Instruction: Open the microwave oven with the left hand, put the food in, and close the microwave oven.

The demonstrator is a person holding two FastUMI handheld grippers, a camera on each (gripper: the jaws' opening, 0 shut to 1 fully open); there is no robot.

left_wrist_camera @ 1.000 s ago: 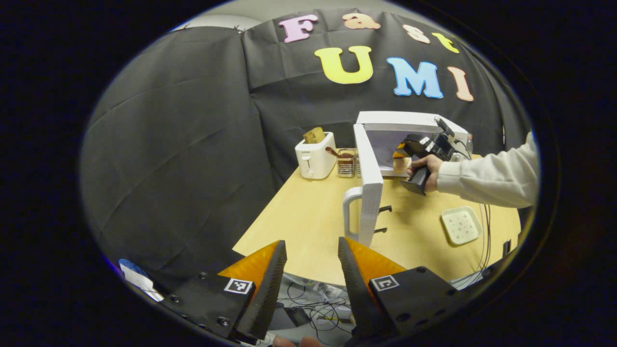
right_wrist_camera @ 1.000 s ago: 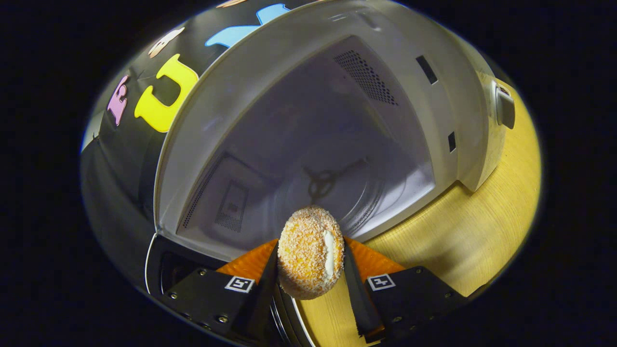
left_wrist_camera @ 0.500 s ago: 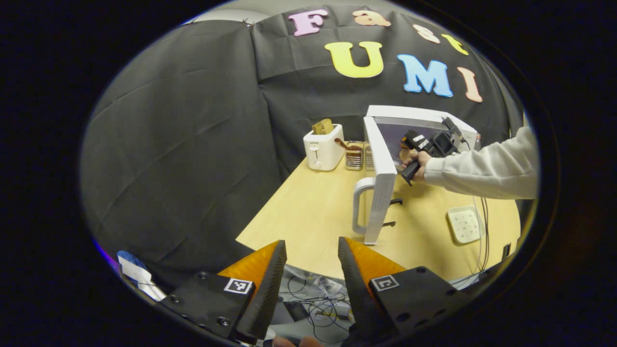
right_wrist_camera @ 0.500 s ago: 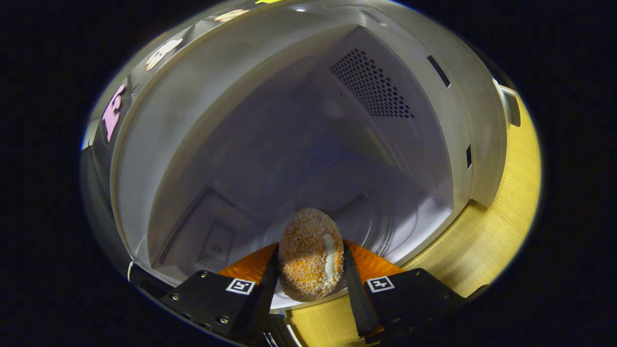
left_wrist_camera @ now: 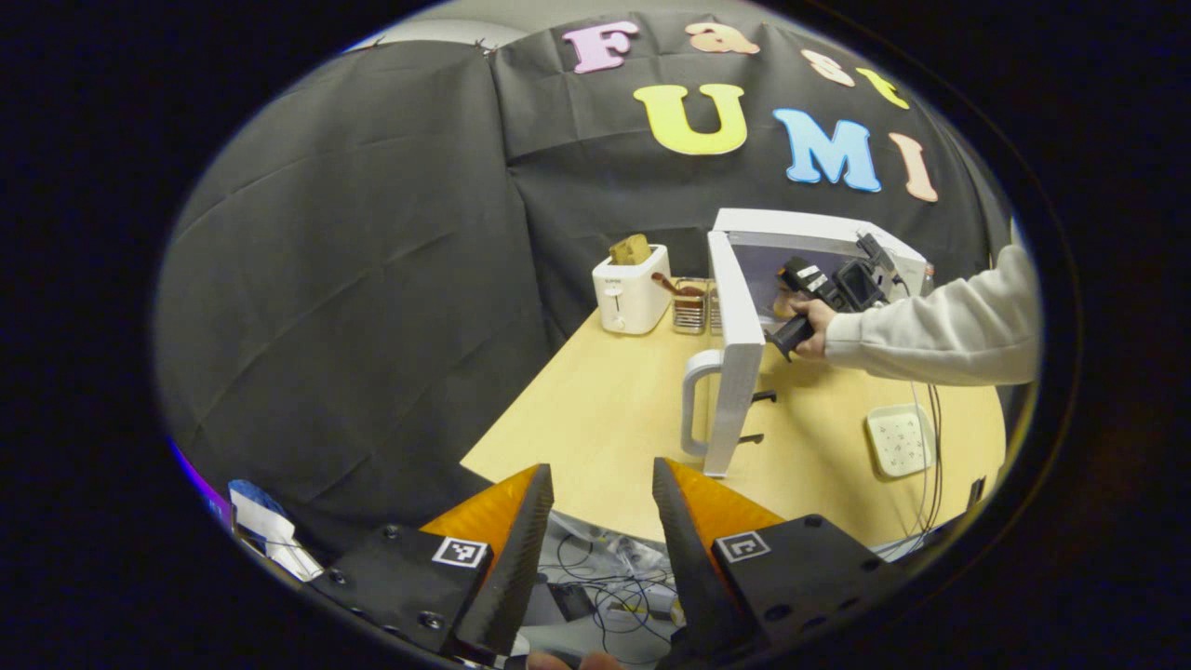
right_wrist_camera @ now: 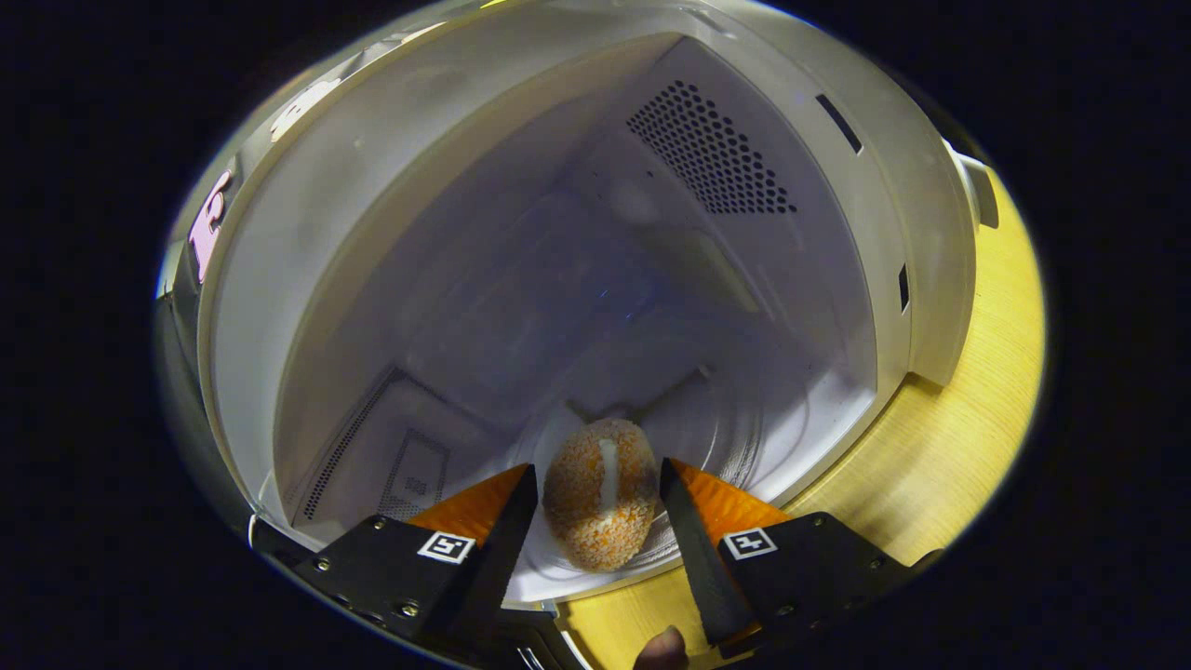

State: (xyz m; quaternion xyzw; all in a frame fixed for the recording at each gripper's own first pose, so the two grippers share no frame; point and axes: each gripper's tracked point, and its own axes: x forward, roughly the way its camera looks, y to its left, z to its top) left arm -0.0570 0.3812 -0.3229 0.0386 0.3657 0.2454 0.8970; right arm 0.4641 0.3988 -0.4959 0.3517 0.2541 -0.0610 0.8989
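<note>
The white microwave (left_wrist_camera: 819, 228) stands on the wooden table (left_wrist_camera: 595, 409) with its door (left_wrist_camera: 735, 344) swung wide open, handle (left_wrist_camera: 690, 400) facing me. In the right gripper view the cavity (right_wrist_camera: 558, 279) is close ahead. A round crumbed bun with a cream stripe (right_wrist_camera: 600, 507) lies on the glass turntable (right_wrist_camera: 726, 447). My right gripper (right_wrist_camera: 595, 470) is open around the bun, with small gaps at its sides. A hand (left_wrist_camera: 814, 321) in a light sleeve holds that gripper inside the oven. My left gripper (left_wrist_camera: 595, 484) hangs open and empty off the table's near edge.
A white toaster (left_wrist_camera: 633, 298) holding a slice of bread stands at the back of the table, with a small wire rack (left_wrist_camera: 689, 312) beside it. A white square dish (left_wrist_camera: 898, 439) lies right of the door, near trailing cables (left_wrist_camera: 930, 419). More cables lie under the table.
The right gripper went deeper into the cavity, then spread its fingers; the bun dropped to the turntable and turned. The left gripper drew back slightly from the table.
</note>
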